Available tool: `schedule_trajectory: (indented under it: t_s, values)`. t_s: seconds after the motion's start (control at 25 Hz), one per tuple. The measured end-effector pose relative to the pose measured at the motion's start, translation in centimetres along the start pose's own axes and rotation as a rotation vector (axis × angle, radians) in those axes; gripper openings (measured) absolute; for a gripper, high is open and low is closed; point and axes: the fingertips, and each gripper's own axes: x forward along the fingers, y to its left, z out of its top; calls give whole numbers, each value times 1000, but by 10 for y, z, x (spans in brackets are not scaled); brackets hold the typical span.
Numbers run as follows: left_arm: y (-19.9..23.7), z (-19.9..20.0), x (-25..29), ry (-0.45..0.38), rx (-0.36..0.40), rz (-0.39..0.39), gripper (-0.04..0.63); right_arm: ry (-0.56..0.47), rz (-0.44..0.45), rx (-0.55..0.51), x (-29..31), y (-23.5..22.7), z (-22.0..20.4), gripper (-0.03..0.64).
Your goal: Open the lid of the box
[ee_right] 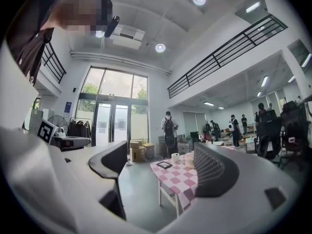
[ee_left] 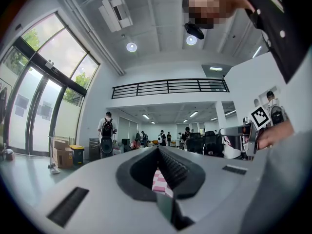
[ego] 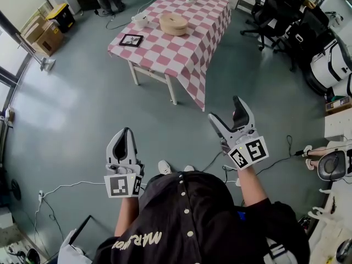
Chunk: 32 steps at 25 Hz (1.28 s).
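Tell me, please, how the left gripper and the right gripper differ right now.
The left gripper has its jaws together; the right gripper has them wide apart. The left gripper is nearer the person's body; the right gripper reaches further toward the checkered table. Both are empty and well short of the round box.

Matt cloth in red and white checks over the table (ego: 192,43), hanging in soft folds. Pale bent-wood look to the round box (ego: 174,23) — smooth and dull. Smooth grey floor (ego: 82,109) with a faint gloss, catching window light. Matt grey plastic on the left gripper (ego: 126,132) and right gripper (ego: 224,109); dark ribbed pads (ee_right: 214,172) inside, rubbery-looking. Dull brown card — papery — on the cartons (ego: 48,37).
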Motion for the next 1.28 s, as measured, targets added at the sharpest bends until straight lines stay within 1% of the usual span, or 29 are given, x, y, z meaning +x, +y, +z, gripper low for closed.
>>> schedule_trajectory:
  t_s: [0.08,0.2,0.44,0.64,0.84,0.92,1.04,1.28]
  values:
    - [3,0,2,-2,-2,-3,9,2,6,-6,3,2,0,431]
    - [6,0,5,-3,-6,-11,9,-7,11,-9,6,7,3,446]
    - [16,0,11,-10,-11,-44,9,-10,-12,-19,12,15,2,448]
    - [32,-5,14,-8,-20,-72,9,-4,-40,-34,19,27,-6,448]
    - [47,-15,14,14,-25,-106,9,2,-83,-31,19,40,-14,448]
    - [51,-20,17,30,-32,-115,9,20,-95,-46,18,43,-19,448]
    - [52,-28,25,52,-37,-129,9,40,-115,-75,16,40,-25,448]
    - [31,-29,56,48,-39,-193,9,30,-170,-31,13,13,-27,448]
